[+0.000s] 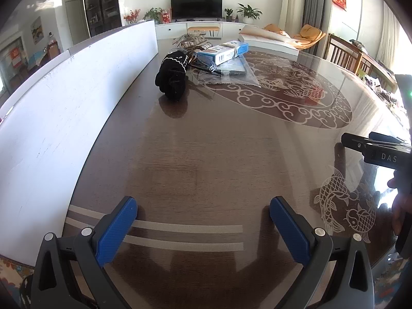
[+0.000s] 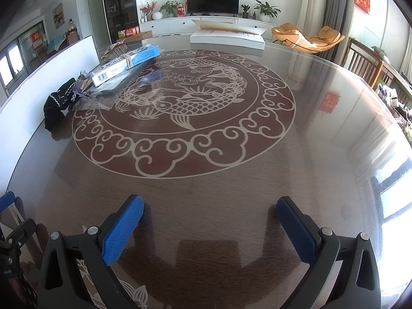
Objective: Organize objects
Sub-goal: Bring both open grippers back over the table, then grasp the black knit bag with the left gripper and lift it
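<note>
Glass covers your table. Both your grippers, left and right, hover above it with jaws spread wide, gripping nothing. Far beyond them, beside the white board, lie the black glove, blue box and clear bags, touching.

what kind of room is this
Most likely a home living and dining room: a television on a long white cabinet, an orange lounge chair, and a round glass-topped table in front.
</note>
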The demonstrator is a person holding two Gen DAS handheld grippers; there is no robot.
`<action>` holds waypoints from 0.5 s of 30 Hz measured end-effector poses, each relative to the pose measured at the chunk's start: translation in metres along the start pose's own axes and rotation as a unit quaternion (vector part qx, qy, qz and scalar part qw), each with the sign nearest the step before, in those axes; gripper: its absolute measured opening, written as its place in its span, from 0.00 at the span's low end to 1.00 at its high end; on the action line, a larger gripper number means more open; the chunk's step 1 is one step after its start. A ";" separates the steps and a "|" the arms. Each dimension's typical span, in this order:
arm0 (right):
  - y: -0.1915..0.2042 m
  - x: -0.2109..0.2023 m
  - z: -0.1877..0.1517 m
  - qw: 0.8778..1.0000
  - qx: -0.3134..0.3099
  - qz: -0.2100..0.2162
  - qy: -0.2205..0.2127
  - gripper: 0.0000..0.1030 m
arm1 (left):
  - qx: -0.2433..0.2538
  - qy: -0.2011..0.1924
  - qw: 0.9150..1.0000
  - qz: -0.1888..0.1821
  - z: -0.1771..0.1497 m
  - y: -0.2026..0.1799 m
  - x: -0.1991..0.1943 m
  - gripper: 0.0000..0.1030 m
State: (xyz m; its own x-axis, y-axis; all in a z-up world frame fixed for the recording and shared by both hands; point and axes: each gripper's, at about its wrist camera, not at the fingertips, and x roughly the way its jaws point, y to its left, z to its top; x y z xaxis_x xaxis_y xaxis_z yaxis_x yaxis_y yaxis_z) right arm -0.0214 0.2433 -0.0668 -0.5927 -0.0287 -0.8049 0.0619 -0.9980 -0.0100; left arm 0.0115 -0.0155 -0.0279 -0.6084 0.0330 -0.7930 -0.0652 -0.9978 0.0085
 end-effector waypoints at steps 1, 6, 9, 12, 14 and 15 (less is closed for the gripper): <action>0.000 0.000 0.000 1.000 0.000 0.000 0.000 1.00 | 0.000 0.000 1.000 0.000 0.000 0.000 0.000 1.00; 0.000 0.000 0.000 1.000 0.000 0.000 0.000 1.00 | 0.001 -0.003 1.000 0.000 -0.001 0.000 0.001 1.00; 0.000 0.000 0.000 1.000 0.000 0.000 0.000 1.00 | 0.000 -0.005 1.000 -0.001 -0.001 0.000 0.001 1.00; 0.000 0.000 0.000 1.000 -0.001 -0.002 -0.001 1.00 | -0.006 0.003 1.000 0.000 0.004 0.001 0.004 1.00; 0.001 -0.001 0.000 1.000 -0.004 -0.005 -0.003 1.00 | -0.029 -0.016 0.999 -0.010 0.021 0.006 0.001 0.99; 0.001 -0.001 0.000 1.000 -0.005 -0.007 -0.004 1.00 | -0.040 -0.031 0.999 -0.011 0.034 0.010 -0.001 0.98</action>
State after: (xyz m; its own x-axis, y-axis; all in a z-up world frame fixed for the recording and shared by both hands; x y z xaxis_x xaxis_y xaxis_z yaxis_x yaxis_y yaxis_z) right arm -0.0206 0.2424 -0.0660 -0.6000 -0.0162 -0.7998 0.0628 -0.9977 -0.0270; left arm -0.0156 -0.0240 -0.0061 -0.6553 0.0567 -0.7533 -0.0171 -0.9980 -0.0602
